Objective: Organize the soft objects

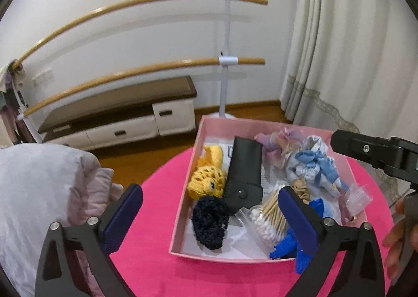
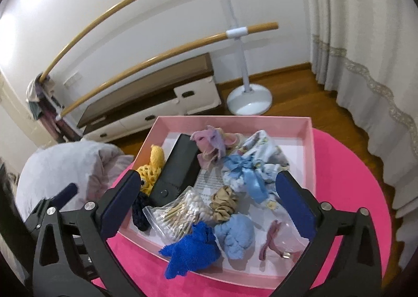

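Note:
A pink box (image 1: 209, 124) (image 2: 311, 137) stands on a round pink table (image 1: 154, 218) (image 2: 350, 179). It holds soft items: a yellow crochet piece (image 1: 206, 179) (image 2: 152, 166), a dark navy crochet piece (image 1: 210, 221) (image 2: 139, 209), a bright blue cloth (image 1: 287, 244) (image 2: 192, 250) draped over the front rim, a light blue cloth (image 2: 236, 234), a beige scrunchie (image 2: 224, 204), a blue-ribbon fabric bundle (image 1: 313, 163) (image 2: 248, 174) and a purple-pink fabric piece (image 2: 211, 144). My left gripper (image 1: 210, 214) is open above the box's left part. My right gripper (image 2: 206, 204) is open above the box's front.
The box also holds a black leather case (image 1: 244, 174) (image 2: 177, 169), a bag of cotton swabs (image 1: 269, 216) (image 2: 180, 212) and a clear bag with a pink hair clip (image 2: 277, 242). A padded pale garment (image 1: 39, 187) lies left of the table. A barre stand (image 2: 248, 98) and a low cabinet (image 1: 117, 114) stand behind.

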`<action>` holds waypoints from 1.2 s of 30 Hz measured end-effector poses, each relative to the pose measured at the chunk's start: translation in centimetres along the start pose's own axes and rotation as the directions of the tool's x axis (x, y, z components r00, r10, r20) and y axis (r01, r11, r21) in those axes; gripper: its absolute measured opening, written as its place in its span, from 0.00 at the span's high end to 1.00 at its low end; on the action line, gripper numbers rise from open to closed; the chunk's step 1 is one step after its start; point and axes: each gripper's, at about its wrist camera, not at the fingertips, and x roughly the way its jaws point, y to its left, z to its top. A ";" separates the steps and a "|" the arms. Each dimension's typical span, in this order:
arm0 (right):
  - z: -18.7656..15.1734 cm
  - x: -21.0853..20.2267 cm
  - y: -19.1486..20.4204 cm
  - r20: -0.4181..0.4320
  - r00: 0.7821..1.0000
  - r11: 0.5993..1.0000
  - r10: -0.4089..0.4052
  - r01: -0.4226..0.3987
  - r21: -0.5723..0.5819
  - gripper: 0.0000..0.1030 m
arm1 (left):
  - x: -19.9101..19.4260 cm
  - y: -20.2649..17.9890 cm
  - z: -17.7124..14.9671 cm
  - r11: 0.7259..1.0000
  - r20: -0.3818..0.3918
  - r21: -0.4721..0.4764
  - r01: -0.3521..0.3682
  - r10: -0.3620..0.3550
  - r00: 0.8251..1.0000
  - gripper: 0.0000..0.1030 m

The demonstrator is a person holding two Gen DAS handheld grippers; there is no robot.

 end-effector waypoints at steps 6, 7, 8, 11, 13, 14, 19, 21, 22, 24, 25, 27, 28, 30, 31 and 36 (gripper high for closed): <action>-0.9 -3.6 0.1 0.042 0.998 0.999 -0.040 0.040 0.004 0.00 | -4.5 0.2 -1.9 1.000 0.067 0.002 -0.012 0.012 0.998 0.00; -1.3 -4.3 0.2 0.052 0.998 0.999 -0.043 0.042 0.005 0.00 | -5.5 0.3 -2.1 1.000 0.077 0.003 -0.013 0.013 0.997 0.00; -1.6 -5.1 0.3 0.061 0.997 0.999 -0.048 0.048 0.003 0.00 | -6.3 0.2 -2.5 1.000 0.088 0.004 -0.016 0.015 0.996 0.00; -2.9 -7.7 0.9 0.092 0.993 0.997 -0.068 0.070 -0.015 0.00 | -9.2 0.1 -3.6 1.000 0.118 0.005 -0.028 0.027 0.993 0.00; -4.1 -9.7 1.2 0.123 0.989 0.996 -0.081 0.085 -0.028 0.00 | -11.3 0.1 -4.4 1.000 0.135 0.005 -0.027 0.026 0.991 0.00; -4.7 -10.7 1.3 0.139 0.986 0.995 -0.088 0.093 -0.033 0.00 | -12.5 0.0 -5.0 1.000 0.145 0.005 -0.025 0.024 0.989 0.00; -8.5 -16.2 1.7 0.220 0.968 0.992 -0.120 0.127 -0.018 0.00 | -17.3 -0.1 -7.1 0.999 0.181 0.014 -0.030 0.027 0.983 0.00; -10.1 -18.3 1.9 0.250 0.959 0.990 -0.133 0.140 -0.010 0.00 | -19.4 -0.3 -8.4 1.000 0.195 0.015 -0.023 0.020 0.981 0.00; -10.8 -19.2 2.0 0.262 0.955 0.990 -0.137 0.144 -0.009 0.00 | -20.2 -0.3 -8.8 1.000 0.200 0.016 -0.022 0.018 0.980 0.00; -12.4 -21.0 2.3 0.285 0.947 0.988 -0.149 0.157 -0.006 0.00 | -22.3 -0.4 -10.0 1.000 0.215 0.016 -0.019 0.016 0.977 0.00; -12.9 -21.7 2.4 0.294 0.944 0.987 -0.152 0.162 -0.008 0.00 | -23.1 -0.5 -10.6 1.000 0.221 0.015 -0.015 0.011 0.975 0.00; -14.2 -23.0 2.8 0.313 0.936 0.985 -0.161 0.172 -0.010 0.00 | -24.9 -0.4 -11.5 1.000 0.232 0.013 -0.008 0.005 0.973 0.00; -15.0 -23.9 3.2 0.326 0.931 0.984 -0.163 0.176 -0.010 0.00 | -25.9 -0.4 -12.1 1.000 0.240 0.011 -0.008 0.005 0.971 0.00; -16.2 -24.9 3.5 0.341 0.924 0.983 -0.171 0.186 -0.011 0.00 | -27.8 -0.3 -13.2 1.000 0.255 0.006 -0.004 0.003 0.967 0.00; -17.0 -25.6 3.8 0.350 0.921 0.982 -0.174 0.190 -0.013 0.00 | -28.6 -0.2 -13.7 1.000 0.261 0.002 -0.002 0.001 0.965 0.00; -20.0 -27.5 4.4 0.381 0.906 0.980 -0.187 0.201 0.001 0.00 | -32.8 -0.3 -16.3 1.000 0.295 0.003 0.000 -0.001 0.956 0.00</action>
